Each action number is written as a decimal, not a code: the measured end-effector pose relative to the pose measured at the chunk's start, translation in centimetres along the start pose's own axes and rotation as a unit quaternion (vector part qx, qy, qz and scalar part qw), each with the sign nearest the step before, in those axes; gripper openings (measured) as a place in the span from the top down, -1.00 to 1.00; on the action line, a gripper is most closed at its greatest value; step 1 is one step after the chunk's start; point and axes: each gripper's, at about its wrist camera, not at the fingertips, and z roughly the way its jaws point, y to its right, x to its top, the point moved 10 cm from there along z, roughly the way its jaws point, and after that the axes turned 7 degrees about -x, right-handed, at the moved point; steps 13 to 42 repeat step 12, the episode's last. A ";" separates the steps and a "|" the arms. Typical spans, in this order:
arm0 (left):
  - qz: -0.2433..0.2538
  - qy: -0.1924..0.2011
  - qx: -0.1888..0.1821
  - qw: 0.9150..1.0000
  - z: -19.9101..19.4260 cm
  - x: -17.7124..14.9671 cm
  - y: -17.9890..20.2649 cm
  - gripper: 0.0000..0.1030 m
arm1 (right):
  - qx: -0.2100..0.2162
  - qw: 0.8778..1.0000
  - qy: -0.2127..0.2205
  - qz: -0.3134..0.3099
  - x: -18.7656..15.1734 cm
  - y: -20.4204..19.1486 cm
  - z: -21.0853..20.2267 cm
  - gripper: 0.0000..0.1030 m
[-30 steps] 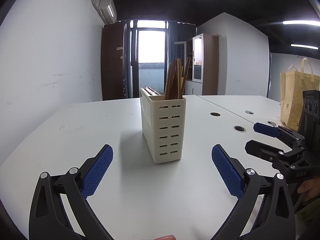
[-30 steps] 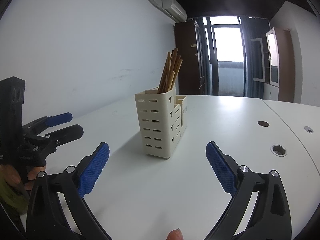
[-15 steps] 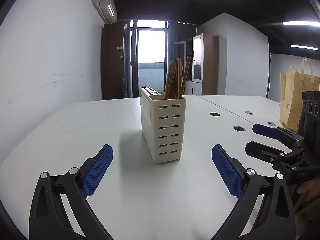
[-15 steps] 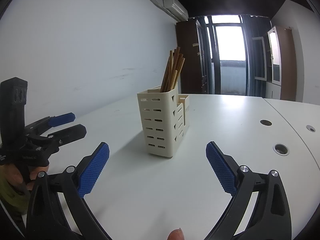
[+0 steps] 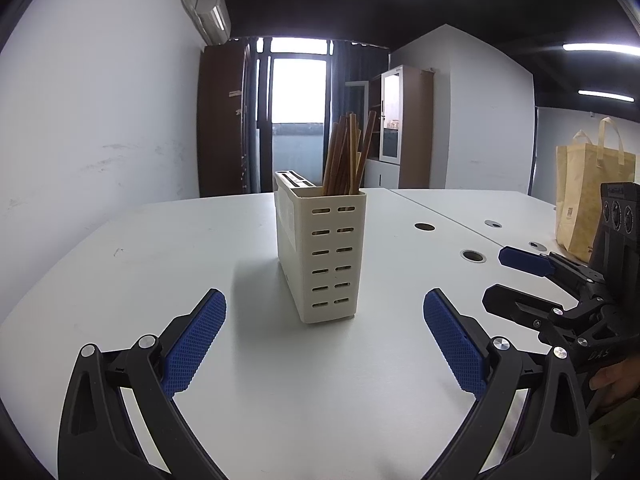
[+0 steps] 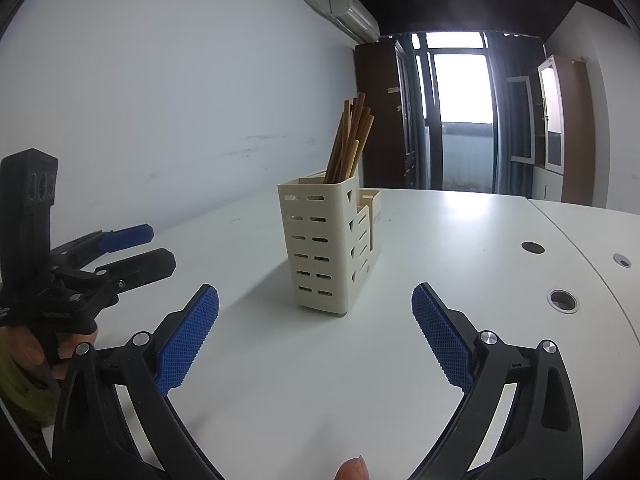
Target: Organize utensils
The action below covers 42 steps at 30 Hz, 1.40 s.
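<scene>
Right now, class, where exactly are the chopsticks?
In both wrist views the chopsticks stand centre-frame in the cream holder on the white table, ahead of both open grippers.

Utensil holder (image 5: 322,254) at my 12 o'clock on table (image 5: 160,248); chopsticks (image 5: 347,152) in its near compartment. Bag (image 5: 584,204) at 2 o'clock, cable holes (image 5: 473,256) between.

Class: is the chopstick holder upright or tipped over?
Upright: the holder stands on its base on the table, chopsticks sticking up.
</scene>
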 end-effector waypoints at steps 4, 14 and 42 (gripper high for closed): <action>-0.002 -0.001 0.000 1.000 0.1 0.0 0.0 -0.89 | 0.000 1.000 -0.001 -0.001 0.0 0.0 0.0 -0.90; 0.001 -0.005 -0.003 1.000 0.2 -0.1 0.2 -0.89 | 0.001 1.000 -0.001 -0.001 0.0 -0.1 0.0 -0.91; 0.001 -0.005 -0.003 1.000 0.2 -0.1 0.2 -0.89 | 0.001 1.000 -0.001 -0.001 0.0 -0.1 0.0 -0.91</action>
